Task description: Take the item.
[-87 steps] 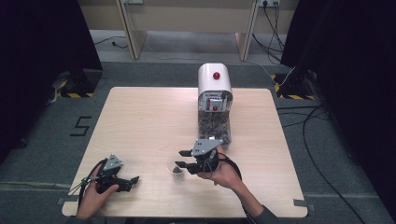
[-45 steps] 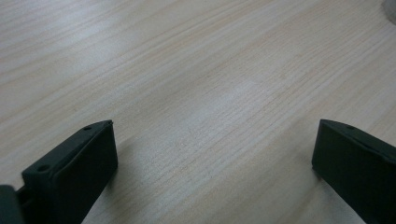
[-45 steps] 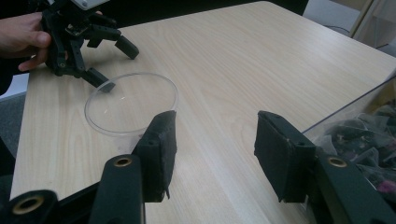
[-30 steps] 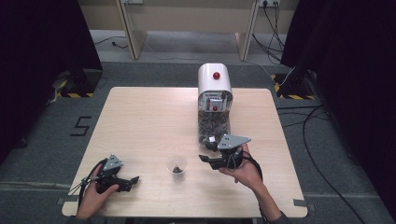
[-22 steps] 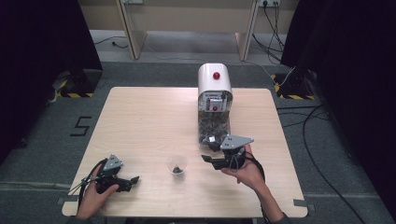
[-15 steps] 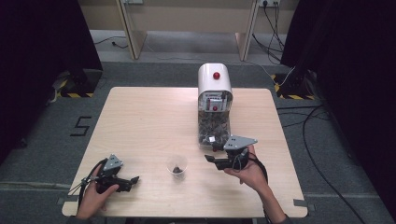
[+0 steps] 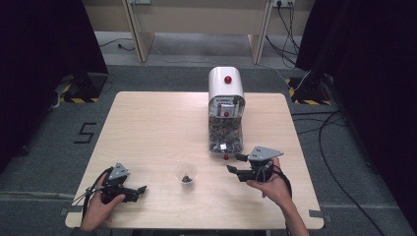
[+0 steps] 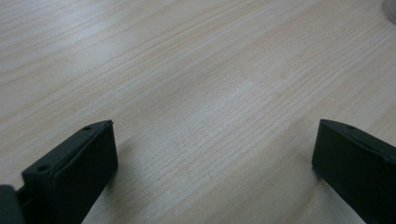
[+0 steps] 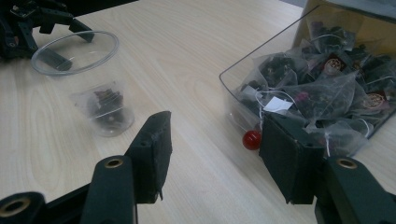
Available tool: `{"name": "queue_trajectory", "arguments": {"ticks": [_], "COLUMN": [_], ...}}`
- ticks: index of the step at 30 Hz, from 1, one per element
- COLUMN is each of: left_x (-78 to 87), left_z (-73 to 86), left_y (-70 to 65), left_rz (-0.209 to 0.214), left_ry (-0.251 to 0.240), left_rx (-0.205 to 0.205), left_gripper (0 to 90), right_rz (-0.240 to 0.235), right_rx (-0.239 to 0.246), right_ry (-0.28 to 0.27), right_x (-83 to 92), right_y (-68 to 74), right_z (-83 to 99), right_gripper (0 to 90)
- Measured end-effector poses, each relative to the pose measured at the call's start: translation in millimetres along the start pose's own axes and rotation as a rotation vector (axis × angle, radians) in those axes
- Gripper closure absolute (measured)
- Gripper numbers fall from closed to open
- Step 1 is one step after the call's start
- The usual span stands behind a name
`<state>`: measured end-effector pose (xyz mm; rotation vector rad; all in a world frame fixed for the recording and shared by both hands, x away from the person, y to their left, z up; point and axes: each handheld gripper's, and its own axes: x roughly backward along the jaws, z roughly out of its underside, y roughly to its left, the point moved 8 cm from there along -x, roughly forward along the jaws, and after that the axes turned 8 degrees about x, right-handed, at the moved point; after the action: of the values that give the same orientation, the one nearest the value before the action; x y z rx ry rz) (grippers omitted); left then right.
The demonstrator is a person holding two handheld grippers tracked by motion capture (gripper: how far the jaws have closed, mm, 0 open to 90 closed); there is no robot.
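Observation:
A white dispenser (image 7: 226,93) with a red button stands at the table's far middle. Its clear bin (image 7: 225,137) (image 9: 317,88) is full of tea bags, and a red knob (image 7: 225,157) (image 9: 251,139) sits at the base. A clear cup (image 7: 187,174) (image 9: 88,84) holds one tea bag (image 9: 105,105). My right gripper (image 7: 235,163) (image 9: 219,149) is right of the cup, by the bin's front corner. It is open, its jaws have just been opening, and nothing is between them. My left gripper (image 7: 140,189) (image 8: 215,149) rests open on bare wood at the front left.
The wooden table (image 7: 147,128) has open surface across its left and far parts. Beyond it are dark curtains, wooden furniture legs and cables (image 7: 334,123) on the grey floor. The left gripper (image 9: 32,23) also appears behind the cup in the right gripper view.
My right gripper has drawn away from the cup to the right and now sits beside the dispenser's base. The cup and its tea bag stay put. The left hand has not moved.

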<state>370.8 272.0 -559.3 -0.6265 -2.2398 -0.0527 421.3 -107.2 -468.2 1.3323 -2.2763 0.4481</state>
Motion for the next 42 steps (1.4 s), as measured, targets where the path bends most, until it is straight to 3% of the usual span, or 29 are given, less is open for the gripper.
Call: {"name": "queue_trajectory", "arguments": {"ticks": [33,42], "left_x": [0.4,0.4], "left_z": [0.4,0.4], "left_y": [0.0,0.0], "left_rz": [-0.001,-0.001], "left_ry": [0.000,0.000], "left_rx": [0.001,0.001], "left_gripper": [0.0,0.0], "right_rz": [0.038,0.065], "right_rx": [-0.057,-0.045], "right_ry": [0.078,0.106], "right_x": [12.9,19.5], "right_y": [1.9,10.0], "right_z": [48.9,67.9], "right_gripper": [38.1,37.4]}}
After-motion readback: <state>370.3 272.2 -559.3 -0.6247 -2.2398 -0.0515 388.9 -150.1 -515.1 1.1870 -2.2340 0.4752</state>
